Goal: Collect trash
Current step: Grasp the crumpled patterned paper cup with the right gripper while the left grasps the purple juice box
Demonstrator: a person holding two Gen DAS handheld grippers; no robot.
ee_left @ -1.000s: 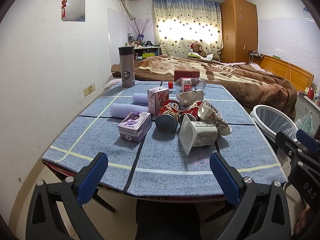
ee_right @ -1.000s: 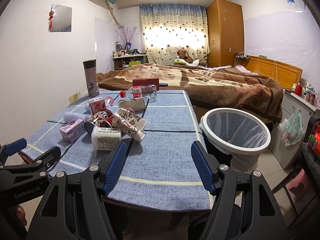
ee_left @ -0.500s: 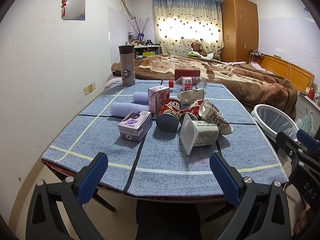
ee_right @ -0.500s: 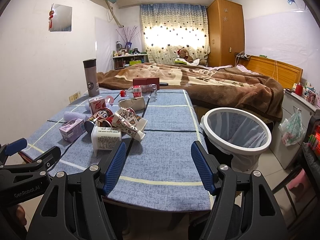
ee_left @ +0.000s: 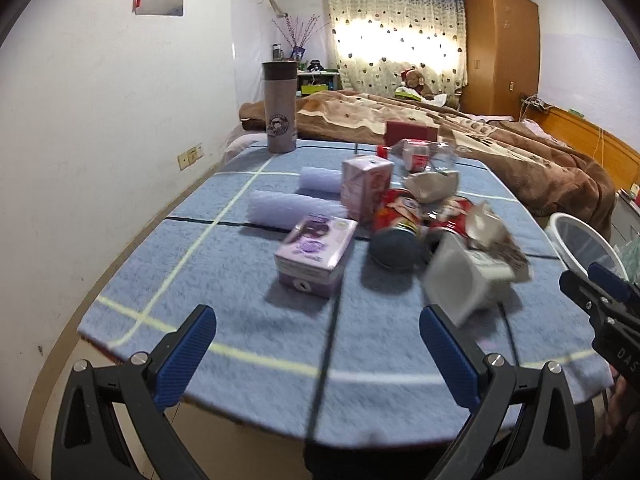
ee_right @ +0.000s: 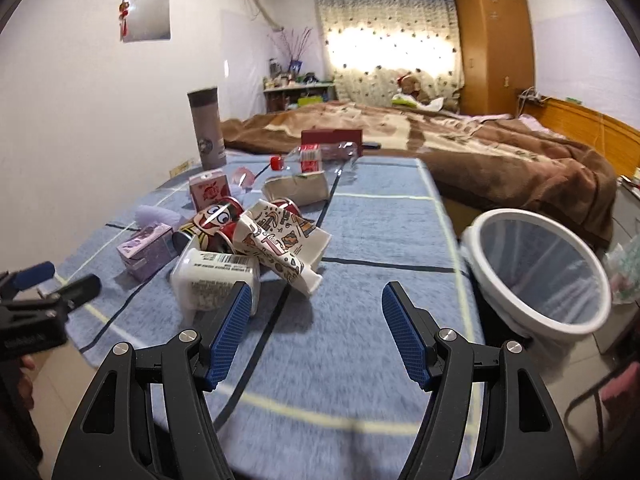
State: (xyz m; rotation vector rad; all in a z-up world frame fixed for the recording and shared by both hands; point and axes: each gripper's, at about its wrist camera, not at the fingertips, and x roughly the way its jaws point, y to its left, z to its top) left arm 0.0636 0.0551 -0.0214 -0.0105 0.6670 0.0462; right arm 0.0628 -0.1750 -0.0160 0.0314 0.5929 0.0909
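A heap of trash lies mid-table: a purple carton (ee_left: 316,254) (ee_right: 146,250), a pink carton (ee_left: 365,188), red cans (ee_right: 214,220), a white yogurt tub (ee_right: 214,280) (ee_left: 466,280), patterned paper cups (ee_right: 280,248), a crushed paper bag (ee_right: 298,188) and a plastic bottle (ee_right: 320,156). My left gripper (ee_left: 318,356) is open and empty, over the table's near edge, facing the purple carton. My right gripper (ee_right: 316,332) is open and empty, just short of the yogurt tub and cups. A white lined trash bin (ee_right: 536,272) stands off the table's right side.
The table has a blue cloth (ee_left: 224,280). A grey thermos (ee_left: 280,108) stands at the far left corner, a red box (ee_right: 330,138) at the far edge. Two lilac foam rolls (ee_left: 292,210) lie left of the heap. A bed with a brown blanket (ee_right: 480,152) lies behind.
Both grippers have moved forward and closer to the table; the trash heap looms larger in both views. Both stay open and empty.
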